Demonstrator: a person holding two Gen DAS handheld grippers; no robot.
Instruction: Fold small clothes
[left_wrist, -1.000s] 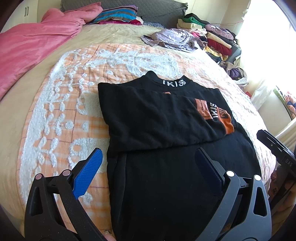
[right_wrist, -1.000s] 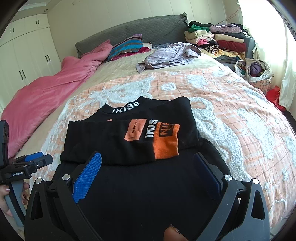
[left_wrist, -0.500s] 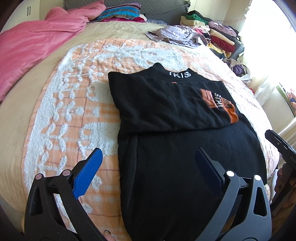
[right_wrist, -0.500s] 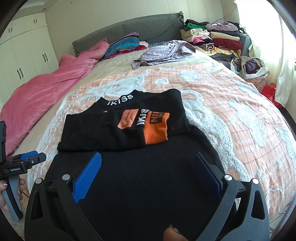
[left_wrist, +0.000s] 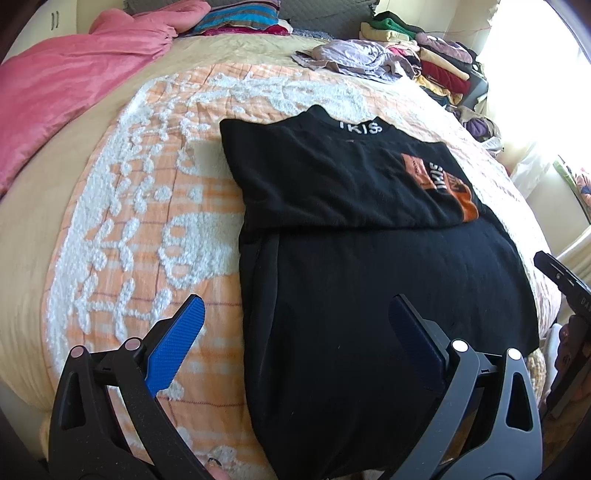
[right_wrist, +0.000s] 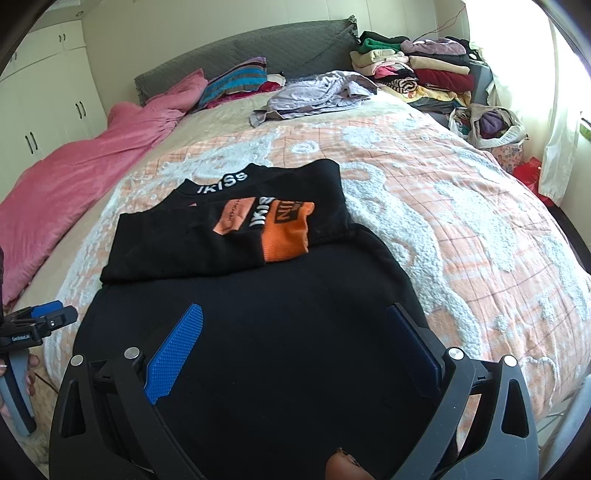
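Since 1 second ago both grippers have drawn back toward the near edge of the bed, so the black shirt (left_wrist: 369, 258) shows more of its lower half. It lies flat on the orange-and-white blanket (left_wrist: 147, 221), sleeves already folded across the chest below the collar. The step in hand looks like the bottom-to-collar fold: take the hem at both corners level with each other, lift together, and lay it up to the collar without dragging the sleeves. The left gripper (left_wrist: 295, 325) hangs over the shirt's left edge, jaws wide apart, holding nothing. The right gripper (right_wrist: 295, 332) hovers above the shirt's lower half, likewise spread and empty.
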